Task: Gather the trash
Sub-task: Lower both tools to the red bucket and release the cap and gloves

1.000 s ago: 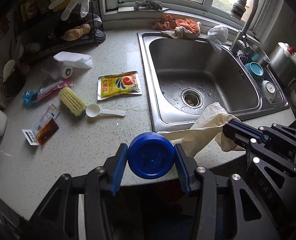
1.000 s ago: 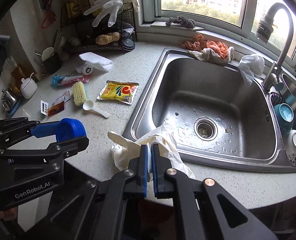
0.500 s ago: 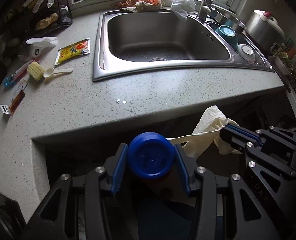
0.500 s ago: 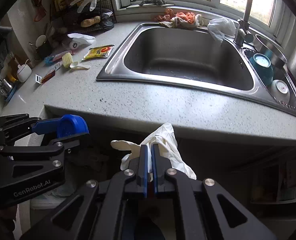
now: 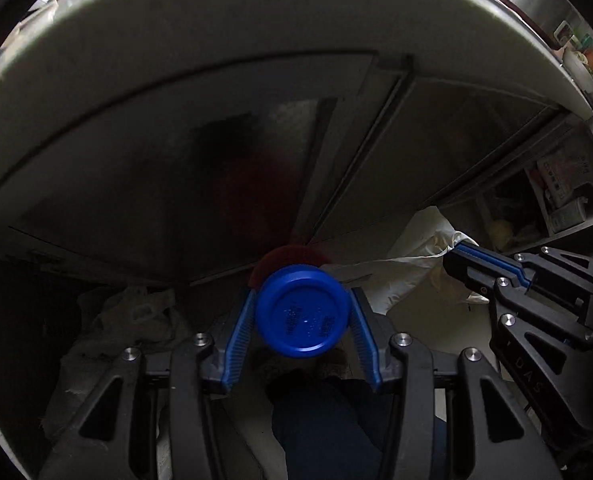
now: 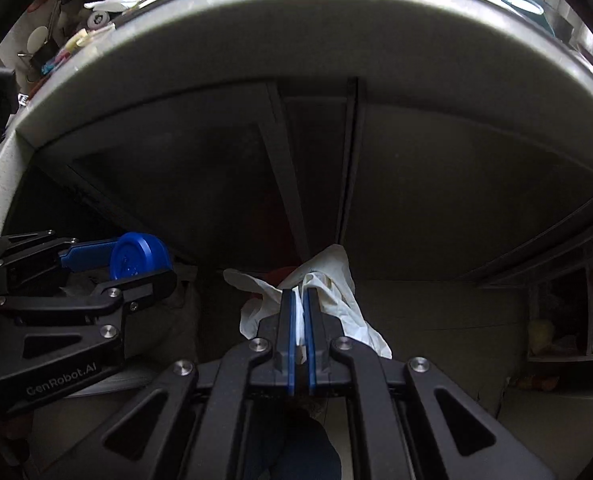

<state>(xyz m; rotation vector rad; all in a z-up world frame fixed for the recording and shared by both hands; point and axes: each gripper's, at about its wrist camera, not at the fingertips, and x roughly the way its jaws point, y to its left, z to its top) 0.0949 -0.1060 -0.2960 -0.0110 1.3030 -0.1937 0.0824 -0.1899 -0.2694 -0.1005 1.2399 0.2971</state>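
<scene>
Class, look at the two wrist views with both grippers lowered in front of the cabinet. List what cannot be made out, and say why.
- Left wrist view: the red object, mostly hidden behind the blue cap held in the left gripper.
- Right wrist view: how much white glove is pinched; the right gripper covers it.
- Both views: any trash bin; the floor is too dark.

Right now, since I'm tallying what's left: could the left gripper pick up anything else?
Probably not: the left gripper is shut on the blue cap, so its pads are occupied.

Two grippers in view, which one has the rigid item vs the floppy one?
The left gripper is clamped on the round blue cap, a hard disc. The right gripper is shut on the crumpled white glove, which hangs limp.
</scene>
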